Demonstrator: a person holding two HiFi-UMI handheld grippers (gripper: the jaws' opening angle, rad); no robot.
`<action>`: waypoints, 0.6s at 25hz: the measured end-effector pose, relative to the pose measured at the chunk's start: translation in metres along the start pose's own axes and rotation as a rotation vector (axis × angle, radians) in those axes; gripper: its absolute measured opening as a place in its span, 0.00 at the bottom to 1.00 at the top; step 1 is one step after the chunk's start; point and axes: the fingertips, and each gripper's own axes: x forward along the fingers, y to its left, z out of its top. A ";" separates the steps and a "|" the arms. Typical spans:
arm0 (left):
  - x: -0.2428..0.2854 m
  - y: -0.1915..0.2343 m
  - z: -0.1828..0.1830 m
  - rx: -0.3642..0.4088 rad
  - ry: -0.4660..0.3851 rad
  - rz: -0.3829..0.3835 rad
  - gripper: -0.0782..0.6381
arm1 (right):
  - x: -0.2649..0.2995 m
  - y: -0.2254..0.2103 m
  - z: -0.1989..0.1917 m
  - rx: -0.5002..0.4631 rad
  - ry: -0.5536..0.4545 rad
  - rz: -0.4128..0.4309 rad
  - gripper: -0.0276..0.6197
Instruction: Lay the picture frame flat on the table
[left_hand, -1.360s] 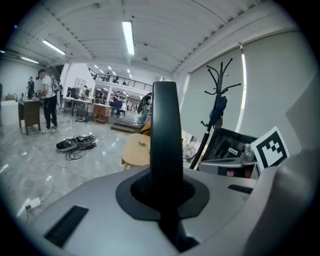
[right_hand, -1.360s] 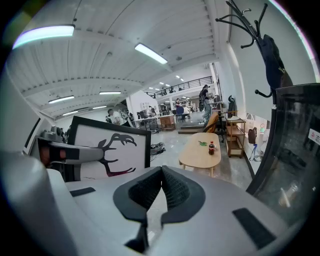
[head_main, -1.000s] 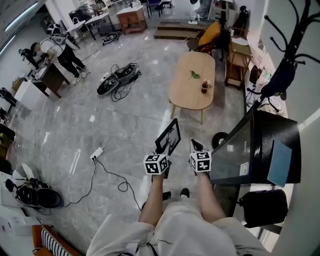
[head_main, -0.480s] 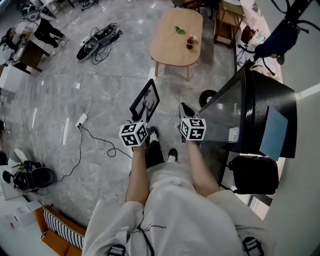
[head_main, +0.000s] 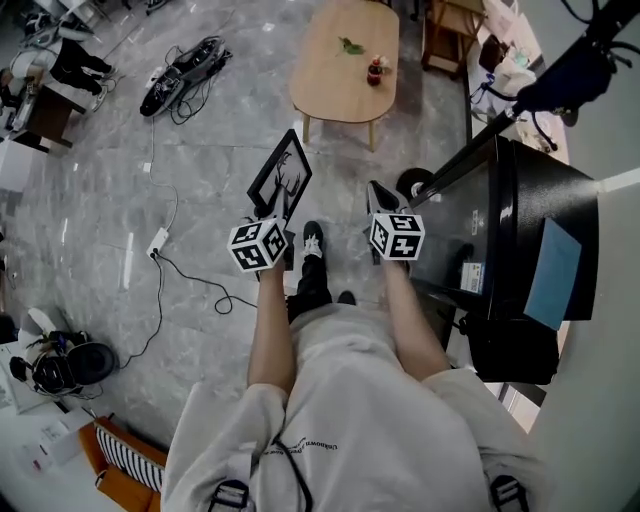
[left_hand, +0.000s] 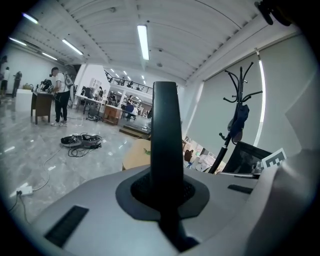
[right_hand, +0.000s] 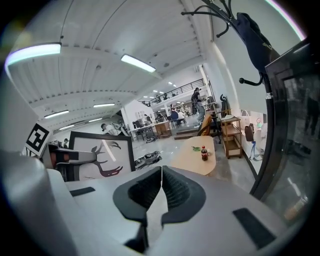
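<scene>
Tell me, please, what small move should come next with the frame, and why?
Probably a step forward to the table: the left gripper holds the frame upright by its edge, and the table stands well ahead, likely beyond reach.

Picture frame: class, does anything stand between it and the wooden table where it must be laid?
Nothing visible does. The picture frame, held in the left gripper, faces only open floor before the wooden table; a bottle stands near the tabletop's right edge.
</scene>
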 end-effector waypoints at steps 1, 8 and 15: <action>0.010 0.002 0.006 0.002 0.002 -0.005 0.15 | 0.009 -0.003 0.006 -0.002 -0.001 -0.003 0.10; 0.082 0.029 0.049 0.022 0.016 -0.051 0.15 | 0.077 -0.012 0.040 -0.007 0.000 -0.014 0.10; 0.151 0.065 0.110 0.059 0.018 -0.074 0.15 | 0.149 -0.017 0.080 0.038 -0.019 -0.038 0.10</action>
